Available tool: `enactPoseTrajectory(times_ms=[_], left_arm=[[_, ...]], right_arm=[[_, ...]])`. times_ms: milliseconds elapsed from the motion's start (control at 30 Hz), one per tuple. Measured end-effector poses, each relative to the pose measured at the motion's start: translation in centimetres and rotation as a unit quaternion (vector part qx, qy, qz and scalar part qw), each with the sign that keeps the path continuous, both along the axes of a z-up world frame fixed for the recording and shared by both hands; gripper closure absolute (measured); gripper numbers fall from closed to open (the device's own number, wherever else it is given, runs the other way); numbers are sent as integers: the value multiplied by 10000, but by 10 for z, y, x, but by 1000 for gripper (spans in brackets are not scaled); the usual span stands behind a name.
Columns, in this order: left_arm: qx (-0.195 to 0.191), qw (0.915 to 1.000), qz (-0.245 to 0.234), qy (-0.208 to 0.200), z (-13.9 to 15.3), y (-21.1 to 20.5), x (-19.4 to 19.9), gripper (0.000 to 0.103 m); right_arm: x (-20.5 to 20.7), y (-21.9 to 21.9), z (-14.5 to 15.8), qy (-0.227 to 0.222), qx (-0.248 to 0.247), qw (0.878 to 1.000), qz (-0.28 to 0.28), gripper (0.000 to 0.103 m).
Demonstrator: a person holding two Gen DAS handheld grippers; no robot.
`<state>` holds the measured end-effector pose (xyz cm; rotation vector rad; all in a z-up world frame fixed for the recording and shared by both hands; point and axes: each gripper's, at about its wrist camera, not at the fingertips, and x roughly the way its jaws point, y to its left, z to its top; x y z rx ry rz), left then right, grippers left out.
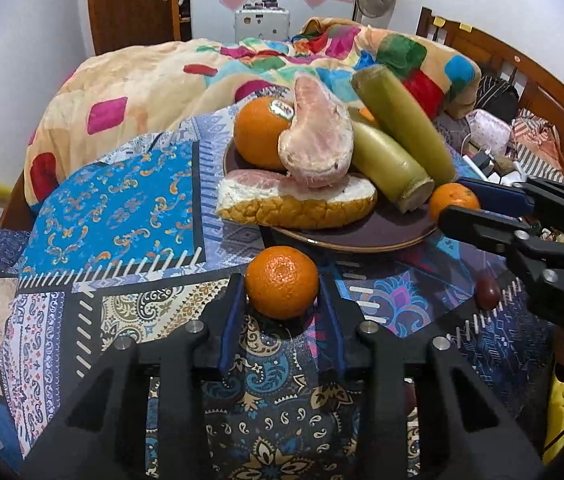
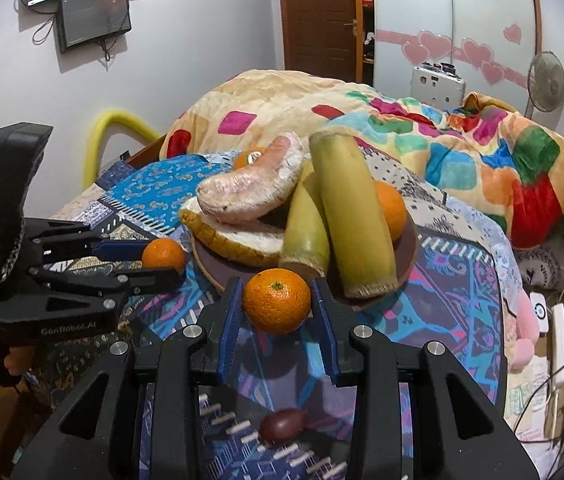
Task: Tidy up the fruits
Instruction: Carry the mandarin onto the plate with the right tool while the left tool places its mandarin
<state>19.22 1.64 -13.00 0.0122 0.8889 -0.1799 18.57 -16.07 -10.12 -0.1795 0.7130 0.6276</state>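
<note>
My left gripper (image 1: 282,292) and right gripper (image 2: 276,300) each gripped a small orange mandarin (image 1: 282,282) (image 2: 276,300) beside the brown fruit plate (image 1: 361,236).

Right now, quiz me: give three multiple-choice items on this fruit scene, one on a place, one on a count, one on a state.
1. Where does the small dark red-brown fruit lie?
A on the floor; B on the patterned cloth; C on the quilt

2. How many green cut stalks lie on the dark brown plate?
A one; B two; C four

3. How is the left claw?
A open, empty; B shut on a small orange mandarin; C shut on a stalk

Key: B, it sits on the cloth, off the plate; B, two stalks lean side by side; B, both fingers press the mandarin's sides.
</note>
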Motion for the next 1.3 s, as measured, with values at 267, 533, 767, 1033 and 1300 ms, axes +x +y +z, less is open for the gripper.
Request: enactPoseTrajectory(times_ms=[267, 533, 767, 1033, 1300], left_arm=[[-109, 9998, -34, -148, 11, 7, -5, 66], [-94, 9997, -86, -199, 12, 8, -5, 66], [-121, 9995, -179, -247, 17, 0, -4, 66], [-102, 9988, -351, -314, 23, -20, 5, 66], [-1, 9990, -347, -274, 12, -33, 21, 66]], right_arm=[[8, 19, 4, -128, -119, 9997, 146, 71], [19, 25, 1, -1, -86, 9998, 159, 71], [15, 19, 10, -138, -32, 9999, 98, 65], [9, -6, 19, -211, 104, 9997, -109, 65], [9, -24, 8, -111, 24, 9997, -220, 64]])
